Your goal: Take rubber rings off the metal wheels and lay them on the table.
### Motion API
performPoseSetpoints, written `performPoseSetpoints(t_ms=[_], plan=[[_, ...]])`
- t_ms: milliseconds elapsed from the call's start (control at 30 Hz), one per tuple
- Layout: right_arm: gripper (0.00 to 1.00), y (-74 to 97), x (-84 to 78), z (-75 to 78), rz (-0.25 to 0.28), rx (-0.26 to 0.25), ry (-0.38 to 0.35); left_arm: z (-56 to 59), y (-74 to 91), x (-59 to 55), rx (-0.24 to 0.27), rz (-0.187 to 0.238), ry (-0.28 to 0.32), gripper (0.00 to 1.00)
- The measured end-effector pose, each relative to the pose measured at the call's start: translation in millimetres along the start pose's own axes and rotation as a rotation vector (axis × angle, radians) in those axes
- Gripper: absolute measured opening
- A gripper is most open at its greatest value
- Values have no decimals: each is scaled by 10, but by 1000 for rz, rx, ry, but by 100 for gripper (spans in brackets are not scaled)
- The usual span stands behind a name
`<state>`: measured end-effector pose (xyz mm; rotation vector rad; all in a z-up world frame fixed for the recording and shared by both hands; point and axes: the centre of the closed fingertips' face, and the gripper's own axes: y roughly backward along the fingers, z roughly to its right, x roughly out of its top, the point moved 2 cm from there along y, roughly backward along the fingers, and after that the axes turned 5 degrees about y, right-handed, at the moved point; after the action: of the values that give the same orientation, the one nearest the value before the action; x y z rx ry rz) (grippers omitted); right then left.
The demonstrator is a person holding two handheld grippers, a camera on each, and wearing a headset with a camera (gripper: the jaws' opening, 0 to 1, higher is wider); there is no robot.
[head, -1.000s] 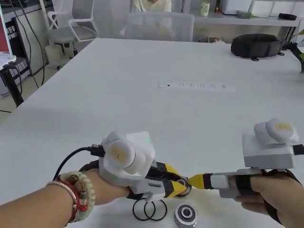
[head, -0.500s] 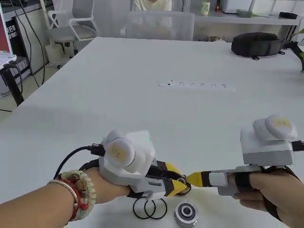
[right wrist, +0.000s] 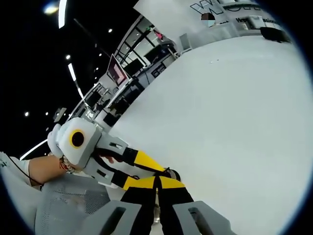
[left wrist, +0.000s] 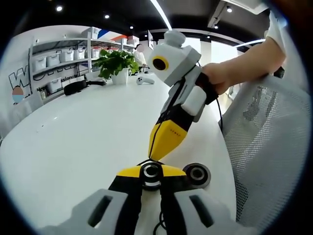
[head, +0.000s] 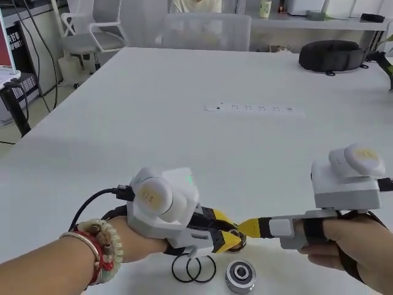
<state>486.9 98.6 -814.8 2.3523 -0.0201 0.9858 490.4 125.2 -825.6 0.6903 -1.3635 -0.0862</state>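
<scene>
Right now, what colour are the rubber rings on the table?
Black rubber rings; the head view shows them best.

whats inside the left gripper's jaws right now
A metal wheel sits clamped in the left gripper, hub facing out. The shut tip of the right gripper covers its upper rim, so that stretch of rim cannot be seen.

Two metal wheels (left wrist: 196,174), two loose rubber rings (head: 187,271) and two grippers (head: 238,235) are here.
</scene>
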Motion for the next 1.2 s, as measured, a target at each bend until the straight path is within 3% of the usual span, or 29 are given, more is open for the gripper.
performPoseSetpoints(t_ms=[233, 733, 1200], plan=[[0, 69, 32, 83, 29, -3, -62, -3, 5, 5, -1, -5, 11, 7], [0, 61, 27, 80, 24, -23, -53, 4, 10, 6, 0, -46, -8, 7], [0, 48, 65, 36, 33, 12, -56, 7, 37, -6, -4, -47, -12, 6]])
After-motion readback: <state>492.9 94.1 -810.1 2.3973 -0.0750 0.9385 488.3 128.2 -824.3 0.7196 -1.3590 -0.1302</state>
